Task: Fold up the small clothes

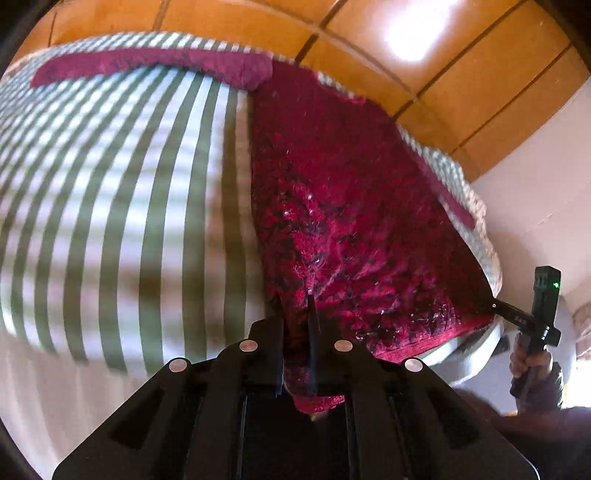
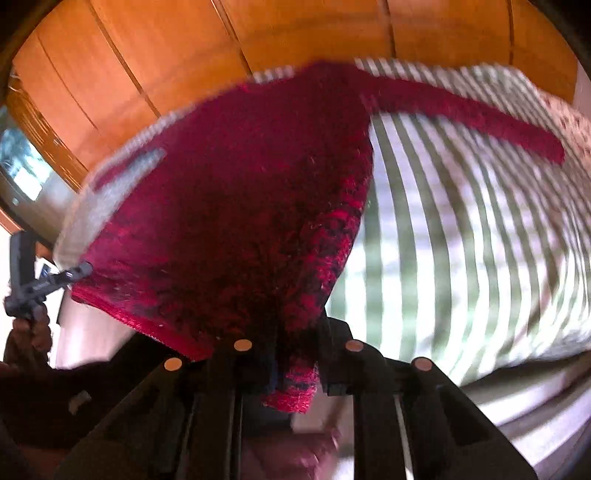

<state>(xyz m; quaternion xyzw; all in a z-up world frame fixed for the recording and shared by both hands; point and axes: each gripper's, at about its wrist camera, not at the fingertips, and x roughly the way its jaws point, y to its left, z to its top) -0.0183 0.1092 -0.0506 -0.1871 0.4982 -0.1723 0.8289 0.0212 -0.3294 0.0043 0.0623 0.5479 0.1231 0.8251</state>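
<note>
A dark red knitted sweater [image 1: 354, 206] lies spread on a bed covered by a green-and-white striped sheet [image 1: 122, 206], its body flat and one sleeve [image 1: 155, 64] stretched sideways along the far edge of the bed. The left claw [image 1: 297, 332] is clamped on the near hem corner of the sweater, with the knit bunched between its black fingers [image 1: 313, 325] and a fold of the hem hanging below them. The right claw [image 2: 295, 354] is likewise clamped on the opposite near corner, the fabric gathered between its jaws and a tuft of red knit drooping beneath. Each wrist view shows the other claw at the far corner of the hem, held by a hand [image 1: 530, 363] on its grip. The hem runs taut between the two claws. Orange-brown wooden panels [image 2: 258, 33] rise behind the bed. The right wrist view is motion-blurred.
</note>
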